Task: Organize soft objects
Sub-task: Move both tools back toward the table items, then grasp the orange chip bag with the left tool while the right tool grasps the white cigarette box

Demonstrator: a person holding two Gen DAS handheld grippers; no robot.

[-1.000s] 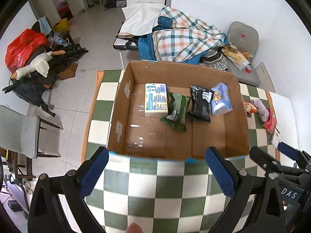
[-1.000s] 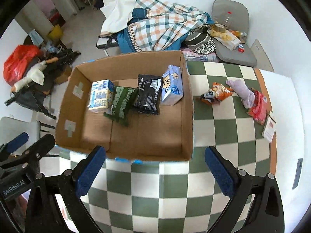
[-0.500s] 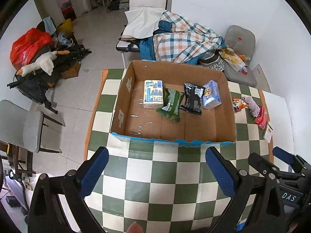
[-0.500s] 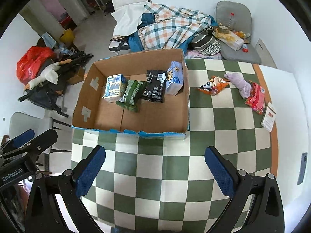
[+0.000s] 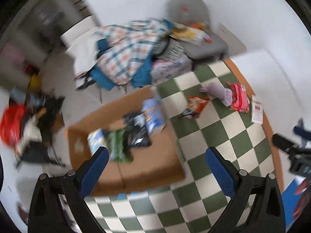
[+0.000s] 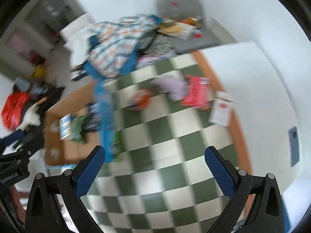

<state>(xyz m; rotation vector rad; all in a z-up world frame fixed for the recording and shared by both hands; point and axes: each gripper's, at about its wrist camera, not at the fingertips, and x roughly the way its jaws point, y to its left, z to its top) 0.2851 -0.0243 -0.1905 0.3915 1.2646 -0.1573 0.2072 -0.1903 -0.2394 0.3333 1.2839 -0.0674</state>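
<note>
A cardboard box (image 5: 155, 167) on the green-and-white checked table (image 5: 223, 136) holds several soft packs: a white-blue pack (image 5: 95, 137), a green one (image 5: 118, 147), a black one (image 5: 136, 132) and a light-blue one (image 5: 153, 114). On the table to its right lie an orange pack (image 5: 194, 105), a purple soft thing (image 5: 221, 93) and a red pack (image 5: 240, 98); they also show in the blurred right wrist view: orange (image 6: 141, 99), purple (image 6: 173, 87), red (image 6: 196, 93). My left gripper (image 5: 155, 167) is open and empty above the box. My right gripper (image 6: 155, 165) is open and empty above the table.
A white card (image 5: 256, 109) lies near the table's right edge. A white surface (image 6: 252, 73) adjoins the table on the right. Behind are a chair with a plaid blanket (image 5: 128, 52), a grey chair (image 5: 194, 19) and clutter on the floor at left (image 5: 29, 124).
Both views have swung to the right and turned, now blurred by motion. The loose packs on the table sit nearer the middle of each view. Both grippers stay open.
</note>
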